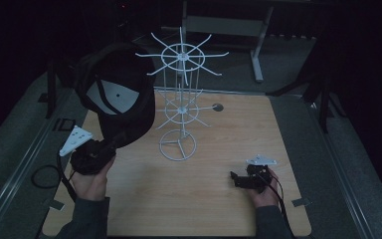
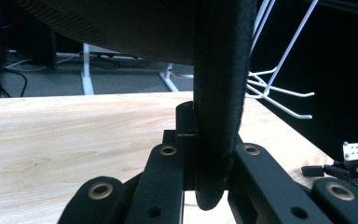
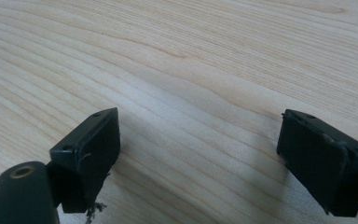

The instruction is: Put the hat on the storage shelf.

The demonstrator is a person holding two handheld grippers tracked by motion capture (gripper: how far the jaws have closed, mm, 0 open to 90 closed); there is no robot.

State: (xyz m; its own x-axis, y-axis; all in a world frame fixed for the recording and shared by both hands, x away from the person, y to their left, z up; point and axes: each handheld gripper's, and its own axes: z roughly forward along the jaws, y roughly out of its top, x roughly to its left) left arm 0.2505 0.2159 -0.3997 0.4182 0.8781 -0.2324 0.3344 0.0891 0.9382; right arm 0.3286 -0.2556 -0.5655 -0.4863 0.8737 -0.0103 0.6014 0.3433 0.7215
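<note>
At the left of the desk [image 1: 219, 199], the left gripper [image 1: 93, 157] pinches the brim edge of a black cap [image 1: 117, 92], which rises above the hand with its pale lining facing up and its long axis slanting up and away. Just right of the cap, almost touching its crown, stands a white wire rack [image 1: 181, 94] with spoke hooks at two levels; the left hand is clearly nearer it. Any hanging move likely goes rightward onto an upper hook. Farther right, the right gripper [image 1: 246, 180] rests low, jaws spread and empty, with bare wood around it.
</note>
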